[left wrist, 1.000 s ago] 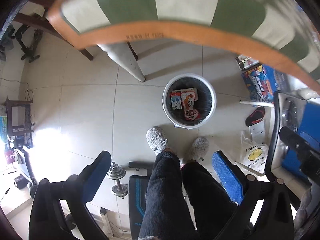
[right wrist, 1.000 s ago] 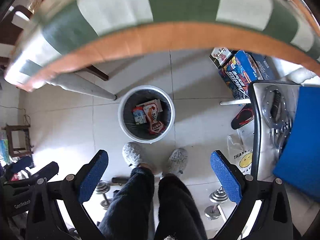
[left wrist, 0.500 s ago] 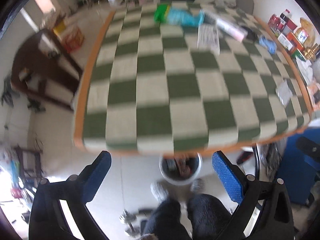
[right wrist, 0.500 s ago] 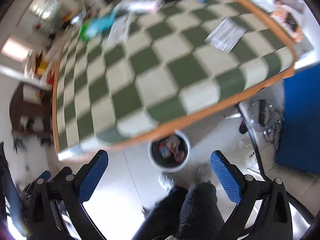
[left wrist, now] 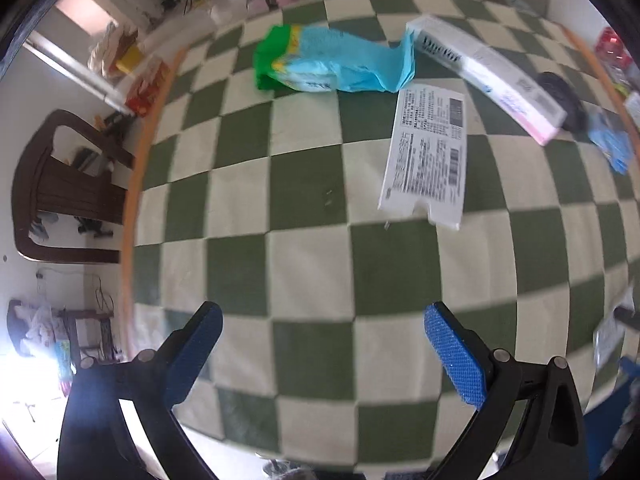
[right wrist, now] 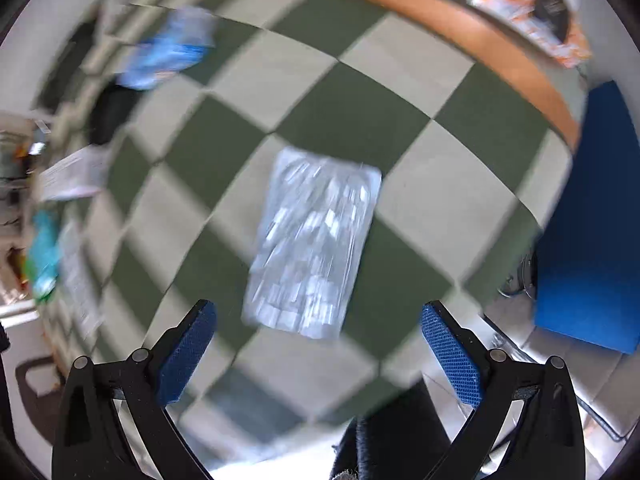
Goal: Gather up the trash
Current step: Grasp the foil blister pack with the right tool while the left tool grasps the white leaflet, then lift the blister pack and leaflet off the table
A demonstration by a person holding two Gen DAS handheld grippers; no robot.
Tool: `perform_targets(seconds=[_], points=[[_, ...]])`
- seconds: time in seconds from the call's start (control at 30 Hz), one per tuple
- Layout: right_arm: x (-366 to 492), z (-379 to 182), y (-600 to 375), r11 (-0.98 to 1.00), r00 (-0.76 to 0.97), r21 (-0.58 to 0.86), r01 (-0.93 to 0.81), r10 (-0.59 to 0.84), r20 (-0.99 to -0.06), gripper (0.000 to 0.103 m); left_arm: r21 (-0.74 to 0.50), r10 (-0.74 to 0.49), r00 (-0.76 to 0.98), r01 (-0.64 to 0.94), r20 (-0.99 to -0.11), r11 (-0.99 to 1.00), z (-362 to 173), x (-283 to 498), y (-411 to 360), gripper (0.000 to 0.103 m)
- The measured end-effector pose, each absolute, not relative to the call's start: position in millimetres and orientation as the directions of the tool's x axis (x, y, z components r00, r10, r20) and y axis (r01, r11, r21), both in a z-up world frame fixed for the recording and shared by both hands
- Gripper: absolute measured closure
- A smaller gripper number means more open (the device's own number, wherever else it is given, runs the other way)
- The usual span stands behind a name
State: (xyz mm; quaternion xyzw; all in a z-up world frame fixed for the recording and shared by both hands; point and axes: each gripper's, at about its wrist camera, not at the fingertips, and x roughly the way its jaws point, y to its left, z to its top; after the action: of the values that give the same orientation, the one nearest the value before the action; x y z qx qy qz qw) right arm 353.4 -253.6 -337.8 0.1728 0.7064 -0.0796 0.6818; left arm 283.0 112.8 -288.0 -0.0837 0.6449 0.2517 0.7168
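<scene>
1. Left tool [left wrist: 320, 344]: spread apart, empty; crumpled green-and-blue plastic packet [left wrist: 332, 62] and white printed paper label [left wrist: 428, 156] far ahead on checked worktop [left wrist: 248, 216], uncollected.
2. Right tool [right wrist: 318, 340]: likewise spread, empty; clear plastic wrapper [right wrist: 316, 240] just ahead, probably next.

Green-and-white checkered table [left wrist: 304, 280], blue-green bag [left wrist: 332, 64], printed sheet [left wrist: 430, 156], long box [left wrist: 488, 76], clear wrapper [right wrist: 316, 244]

On my left wrist feed, daylight blows out to pure white at 8 o'clock, and the checkered desk [left wrist: 320, 240] is evenly lit, only mildly soft. My right wrist feed is heavily motion-smeared: the clear plastic packet [right wrist: 316, 240] at centre streaks, and things towards 10 o'clock dissolve. Both views bulge, with dark vignetted rims. Only the right claw [right wrist: 318, 344] looks sharp.
</scene>
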Motion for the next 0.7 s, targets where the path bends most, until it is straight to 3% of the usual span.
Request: perform_targets(seconds=[0.07, 0.17, 0.3, 0.5, 0.67, 0.7], points=[[372, -362, -251, 0.926, -0.078, 0.092, 0.367, 0.129, -0.989, 0.000, 0.212, 0.241, 0.003, -0.467, -0.970, 0.858, -304, 304, 116, 0.000], [391, -361, -228, 0.950, -0.029, 0.043, 0.309, 0.054, -0.998, 0.007, 0.199, 0.212, -0.027, -0.473, -0.977, 0.858, -318, 326, 121, 0.000], [408, -356, -184, 0.988, 0.058, -0.018, 0.154, -0.028, -0.998, 0.035, 0.166, 0.162, -0.050, -0.472, -0.985, 0.866, -332, 352, 127, 0.000], [442, -361, -106, 0.983, 0.110, 0.026, -0.179, 0.046, -0.993, 0.036, 0.130, 0.116, -0.058, -0.414, -0.992, 0.901, -352, 395, 127, 0.000], [465, -366, -88, 0.971, 0.097, 0.046, -0.234, 0.070, -0.993, 0.036, 0.097, 0.083, -0.056, -0.338, -0.995, 0.936, -364, 426, 117, 0.001], [468, -367, -88, 0.971, 0.090, 0.052, -0.232, 0.075, -0.993, 0.036, 0.089, 0.078, -0.045, -0.338, -0.996, 0.937, -363, 429, 117, 0.006]])
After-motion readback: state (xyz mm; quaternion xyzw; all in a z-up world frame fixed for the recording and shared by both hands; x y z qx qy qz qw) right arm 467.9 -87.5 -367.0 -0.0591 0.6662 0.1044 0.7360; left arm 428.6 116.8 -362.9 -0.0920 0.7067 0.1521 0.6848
